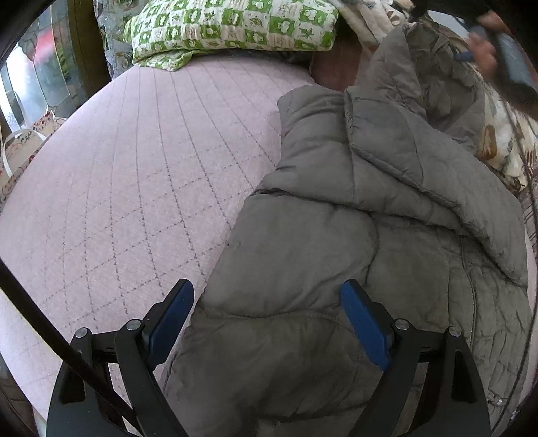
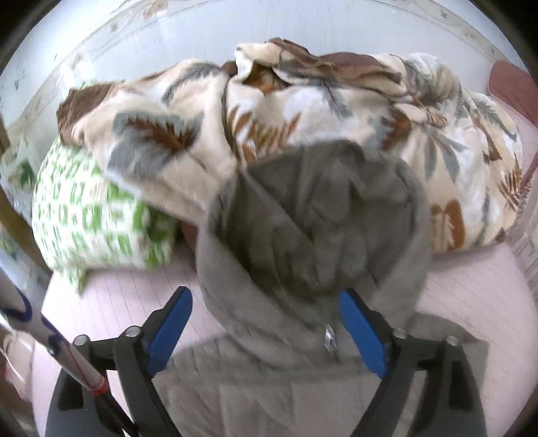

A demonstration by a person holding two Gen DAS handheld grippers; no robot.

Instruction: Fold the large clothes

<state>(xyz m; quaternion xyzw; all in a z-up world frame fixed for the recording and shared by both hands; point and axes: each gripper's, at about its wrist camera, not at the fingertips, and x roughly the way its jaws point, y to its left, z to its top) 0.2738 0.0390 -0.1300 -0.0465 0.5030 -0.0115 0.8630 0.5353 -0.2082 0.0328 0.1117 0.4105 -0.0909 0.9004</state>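
two grippers: both stood with blue pads spread apart, neither clamped on anything.
left gripper: hovered low over the near end of the jacket, one pad over the bedcover and the other over the grey fabric; whether the pads touched the cloth could not be told.
bedcover: pink, quilted in a diamond stitch, bare across the left half of the left wrist view.
pillow: green and white check, at the far edge of the bedcover, left of the blanket.
jacket: grey, padded, lay on the right part of the bedcover in the left wrist view, crumpled, with one fold of it lifted up toward the top right.
hand: blurred at the top right of the left wrist view, beside the raised fold.
right gripper: pads stood either side of the jacket's collar end; contact could not be told.
hood: grey, bunched up just beyond the pads, blurred.
zip pull: silver, hung between the pads.
blanket: cream with brown and grey leaves, heaped behind the hood, resting against the pillow.
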